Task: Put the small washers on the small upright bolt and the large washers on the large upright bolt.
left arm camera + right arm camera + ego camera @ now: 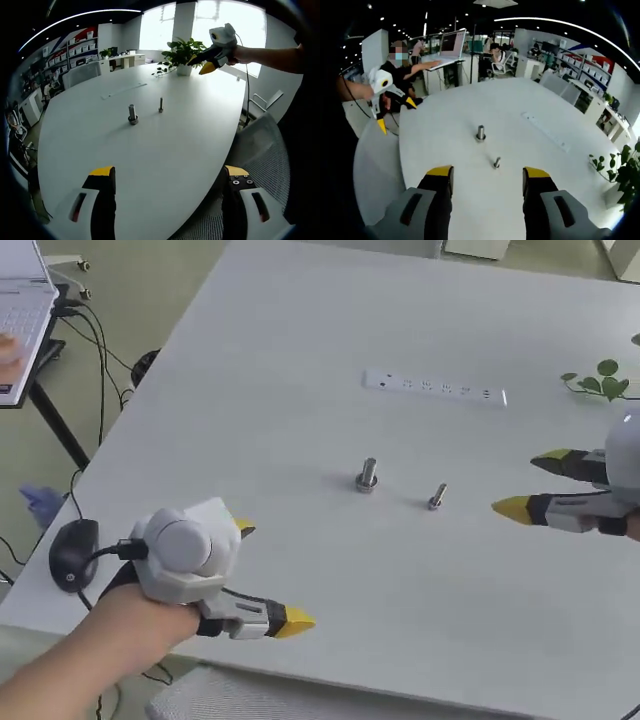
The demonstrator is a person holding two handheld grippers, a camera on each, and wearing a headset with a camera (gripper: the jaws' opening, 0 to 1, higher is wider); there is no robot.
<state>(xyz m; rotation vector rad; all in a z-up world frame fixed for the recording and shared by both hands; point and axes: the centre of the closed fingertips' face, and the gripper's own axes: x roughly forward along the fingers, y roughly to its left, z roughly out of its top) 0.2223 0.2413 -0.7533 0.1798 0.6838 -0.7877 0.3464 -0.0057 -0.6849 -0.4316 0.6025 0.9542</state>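
Head view: left gripper (272, 575) and right gripper (522, 483) both gape empty, so each washer should probably descend level, centred over the small bolt (437, 497) or large bolt (367, 476).

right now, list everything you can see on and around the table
large upright metal bolt: one, silver, mid-table
small upright metal bolt: one, silver, right of the large bolt in the head view
long white power strip: one, white, beyond the bolts
round-cornered white table: one, white, under it all
leafy green plant: one, green, far right
black computer mouse: one, black, table's left edge
open laptop: one, light, on a stand left of the table
left gripper: one, white, yellow-tipped fingers open, near left, in a hand
right gripper: one, same colours, open, right edge
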